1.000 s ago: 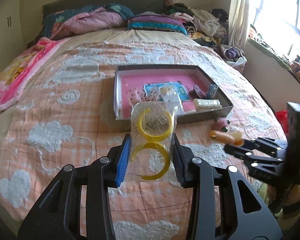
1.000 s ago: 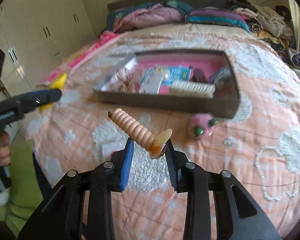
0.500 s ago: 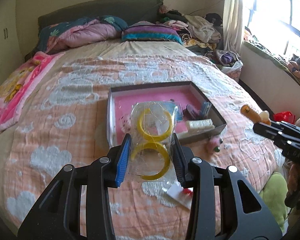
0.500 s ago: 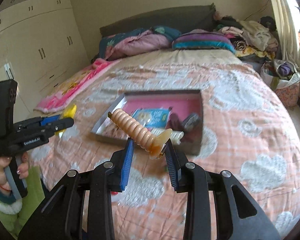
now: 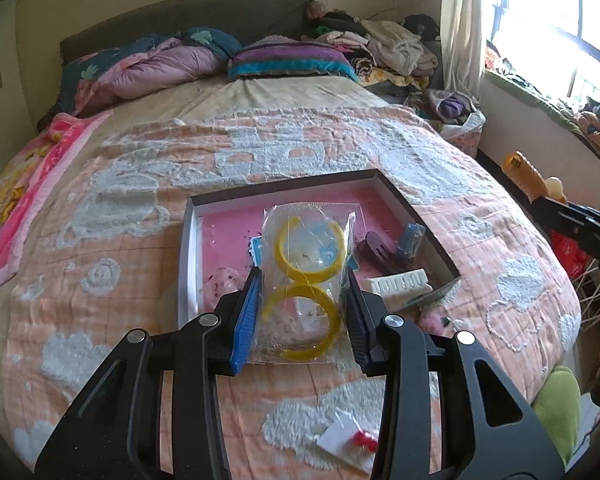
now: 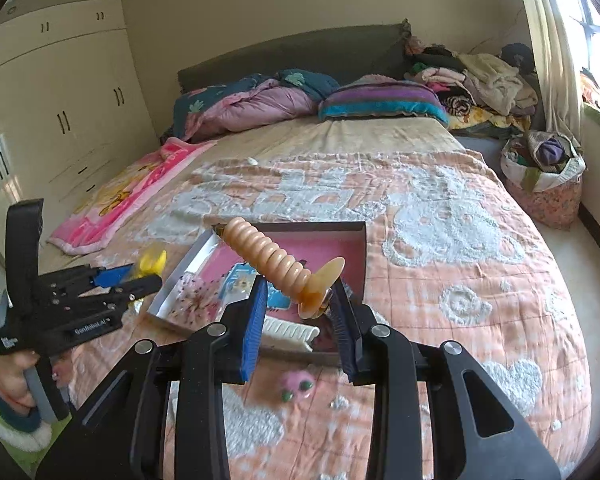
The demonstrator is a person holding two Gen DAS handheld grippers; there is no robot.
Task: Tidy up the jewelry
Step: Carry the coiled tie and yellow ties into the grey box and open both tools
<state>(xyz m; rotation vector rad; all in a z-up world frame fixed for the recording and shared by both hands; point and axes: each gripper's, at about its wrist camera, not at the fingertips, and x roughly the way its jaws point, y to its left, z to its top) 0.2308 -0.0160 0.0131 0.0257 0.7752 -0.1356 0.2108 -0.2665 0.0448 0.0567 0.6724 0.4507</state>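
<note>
Clamping a clear plastic packet [image 5: 305, 280] with two yellow bangles [image 5: 308, 256] between its blue pads, left hand-held gripper [image 5: 302, 316], raised over the near edge of the bed [image 5: 100, 280]. Pinching the flat amber end of a ribbed peach hair clip [image 6: 278, 264], right hand-held gripper [image 6: 298, 316], jaws nearly closed, clip tilted up and to the left. Lying on the peach quilt just beneath: a small white card with something red [image 5: 350, 438] and a pink fuzzy ornament with green dots [image 6: 296, 384]. Sitting farther back on the quilt, an open shallow box with a pink floor [image 5: 188, 240], holding a white comb [image 5: 398, 284], a blue card, a dark clip and other small pieces. Beyond, rumpled pillows and a dark headboard [image 6: 300, 56].
</note>
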